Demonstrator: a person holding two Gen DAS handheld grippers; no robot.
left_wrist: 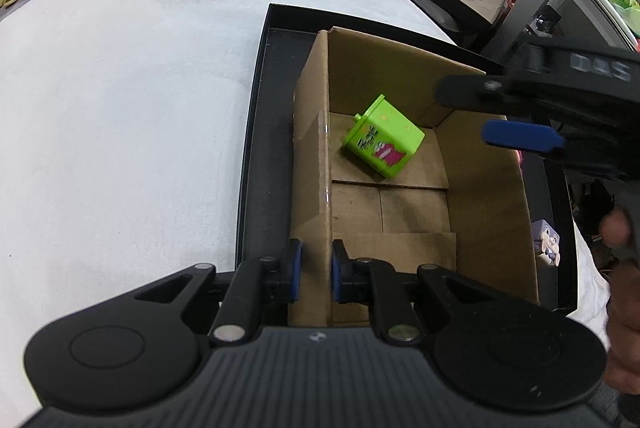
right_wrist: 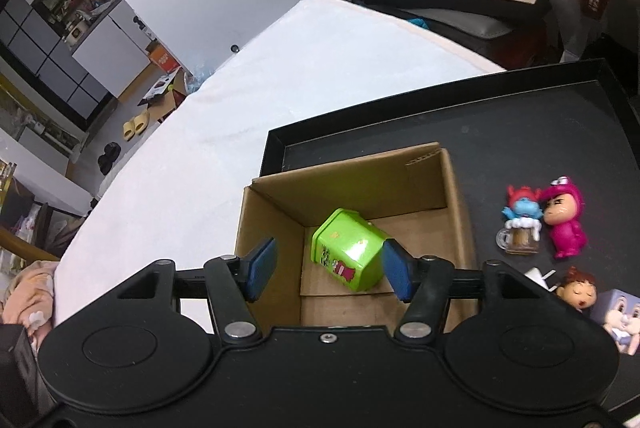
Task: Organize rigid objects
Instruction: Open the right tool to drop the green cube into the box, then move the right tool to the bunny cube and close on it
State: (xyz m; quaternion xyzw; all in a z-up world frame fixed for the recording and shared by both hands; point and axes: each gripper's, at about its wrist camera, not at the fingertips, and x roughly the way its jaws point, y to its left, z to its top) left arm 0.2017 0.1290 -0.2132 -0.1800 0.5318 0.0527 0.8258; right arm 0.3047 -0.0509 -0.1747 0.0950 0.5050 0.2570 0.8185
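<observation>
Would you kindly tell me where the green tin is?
The green tin lies tilted on the floor of the cardboard box, inside the black tray.

Green tin box [right_wrist: 350,254] lies tipped on its side on the cardboard box [right_wrist: 460,212] floor, near the far wall, cartoon label up. Cardboard box stands open in the black tray [right_wrist: 520,132], at its left edge. Figurines, three or four [right_wrist: 564,224], lie on the tray's right.

Left gripper [left_wrist: 314,270] fingers clamp cardboard box [left_wrist: 488,196] wall; green tin [left_wrist: 383,137] tilted inside.
</observation>
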